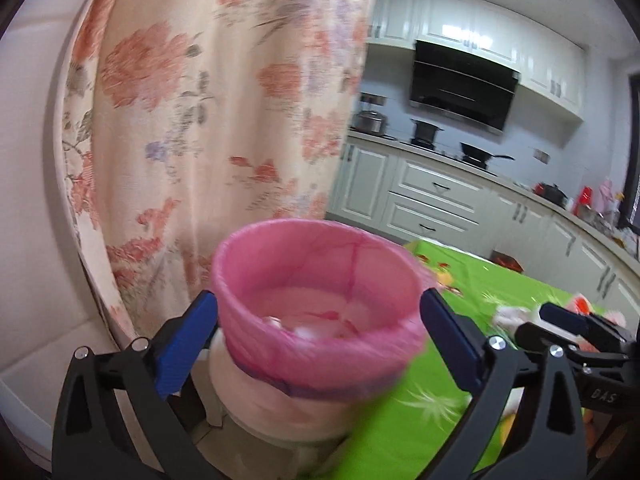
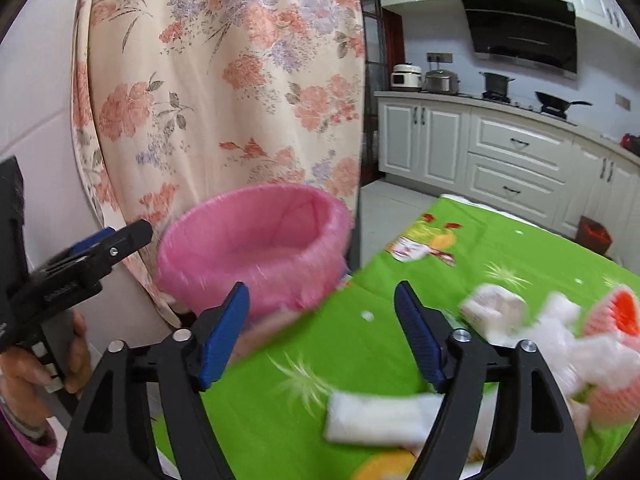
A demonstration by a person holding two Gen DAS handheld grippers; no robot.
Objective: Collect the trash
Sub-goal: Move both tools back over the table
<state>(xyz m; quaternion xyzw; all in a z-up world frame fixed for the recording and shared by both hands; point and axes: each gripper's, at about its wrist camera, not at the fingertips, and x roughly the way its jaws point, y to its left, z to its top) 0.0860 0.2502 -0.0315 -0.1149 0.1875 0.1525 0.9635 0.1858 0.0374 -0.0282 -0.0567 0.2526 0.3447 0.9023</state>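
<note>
A bin lined with a pink bag (image 1: 316,300) stands at the left end of the table with the green cloth (image 1: 460,360). A few pale scraps (image 1: 304,330) lie inside it. My left gripper (image 1: 320,336) is open, its blue pads on either side of the bin's near wall without pressing it. My right gripper (image 2: 322,328) is open over the green cloth (image 2: 320,360) with nothing between its fingers. On the cloth lie a flat white wad (image 2: 376,416), crumpled white paper (image 2: 496,308) and a pink-orange foam fruit net (image 2: 616,312). The pink bin (image 2: 256,252) sits ahead to the left.
A floral curtain (image 1: 208,120) hangs right behind the bin. White kitchen cabinets (image 2: 516,160), a counter with pots and a black hood (image 2: 524,28) fill the back. A small red bin (image 2: 594,236) stands on the floor. A hand (image 2: 40,368) holds the left gripper.
</note>
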